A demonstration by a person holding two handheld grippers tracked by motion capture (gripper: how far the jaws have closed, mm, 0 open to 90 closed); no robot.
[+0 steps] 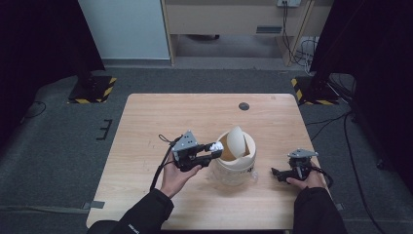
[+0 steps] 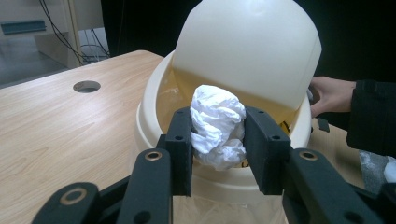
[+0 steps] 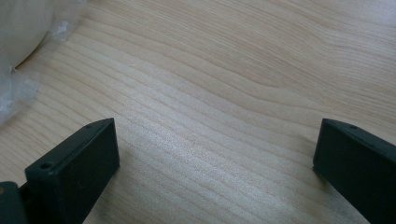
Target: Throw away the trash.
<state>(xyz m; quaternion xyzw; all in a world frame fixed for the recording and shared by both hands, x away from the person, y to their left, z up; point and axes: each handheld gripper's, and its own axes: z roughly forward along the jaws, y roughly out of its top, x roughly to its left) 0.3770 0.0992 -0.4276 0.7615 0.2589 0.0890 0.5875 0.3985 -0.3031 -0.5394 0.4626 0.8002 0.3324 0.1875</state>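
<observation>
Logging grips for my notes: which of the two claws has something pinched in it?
The left claw, clamped on the crumpled white tissue at the bin's opening; the right claw gapes over bare table.

Black hand-held gripper [image 1: 210,152] with grey three-cornered top plate, brass-ringed screws, trailing black cable; dark sleeves [image 1: 146,212].

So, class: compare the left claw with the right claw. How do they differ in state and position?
The left claw is shut on crumpled paper; the right claw is open and holds nothing. The left is at the bin's opening; the right is low over the table. Both have black jaws.
</observation>
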